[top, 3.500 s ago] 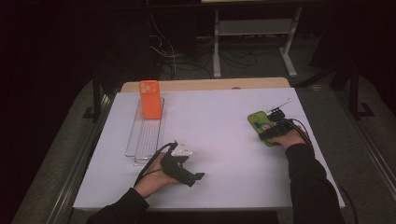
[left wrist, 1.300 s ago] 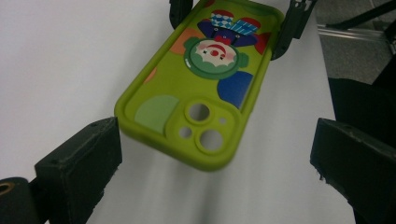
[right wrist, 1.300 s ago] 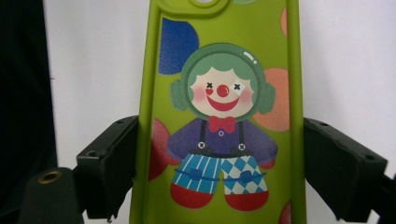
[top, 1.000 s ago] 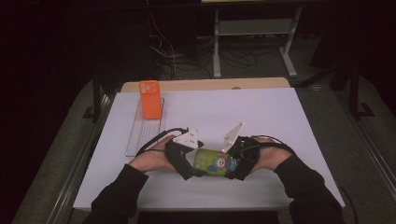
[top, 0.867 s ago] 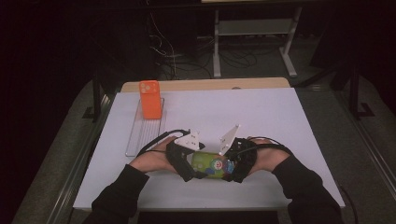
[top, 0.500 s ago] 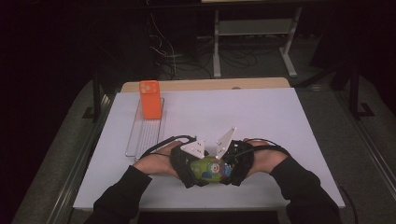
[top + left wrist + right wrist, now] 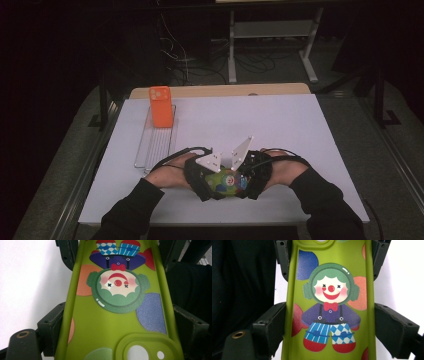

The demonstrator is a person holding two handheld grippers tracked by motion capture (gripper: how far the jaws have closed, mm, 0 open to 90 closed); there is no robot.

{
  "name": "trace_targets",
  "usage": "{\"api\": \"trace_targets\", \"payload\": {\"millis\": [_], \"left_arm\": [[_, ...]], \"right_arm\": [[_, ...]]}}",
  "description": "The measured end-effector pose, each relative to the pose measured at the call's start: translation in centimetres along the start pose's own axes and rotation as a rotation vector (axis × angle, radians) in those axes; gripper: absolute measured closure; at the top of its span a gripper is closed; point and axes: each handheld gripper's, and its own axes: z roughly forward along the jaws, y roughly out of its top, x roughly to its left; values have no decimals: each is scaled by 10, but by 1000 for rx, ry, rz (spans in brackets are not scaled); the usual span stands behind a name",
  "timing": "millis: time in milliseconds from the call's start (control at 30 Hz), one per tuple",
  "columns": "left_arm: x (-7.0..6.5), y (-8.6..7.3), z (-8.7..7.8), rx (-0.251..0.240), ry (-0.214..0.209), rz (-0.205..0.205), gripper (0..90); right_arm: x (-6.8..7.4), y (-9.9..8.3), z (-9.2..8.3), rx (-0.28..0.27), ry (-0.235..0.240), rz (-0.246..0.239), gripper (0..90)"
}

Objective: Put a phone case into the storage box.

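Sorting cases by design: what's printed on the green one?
A clown on the green phone case, clearest in the right gripper view.

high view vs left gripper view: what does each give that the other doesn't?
High view alone: the orange phone case standing at the far end of the wire rack, both forearms, and the white table as a whole. Left gripper view alone: the clown print and camera cutout on the green case in close detail, with black jaws against its edges. Shared: the green case held between left gripper and right gripper.
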Motion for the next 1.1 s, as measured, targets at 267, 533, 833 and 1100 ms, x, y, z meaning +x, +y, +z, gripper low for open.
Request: {"api": "trace_targets", "payload": {"millis": [267, 533, 833, 1100], "left_arm": [[2, -1, -1, 15, -24, -26, 154], [5, -3, -3, 19, 41, -73, 154], [16, -7, -10, -5, 182, -207, 154], [22, -8, -14, -11, 333, -302, 154]], "right_arm": [[-1, -2, 2, -19, 23, 26, 138], [-9, -13, -6, -88, -26, 100, 0], [-25, -44, -18, -203, -166, 340, 0], [-28, -72, -16, -304, -264, 586, 0]]}}
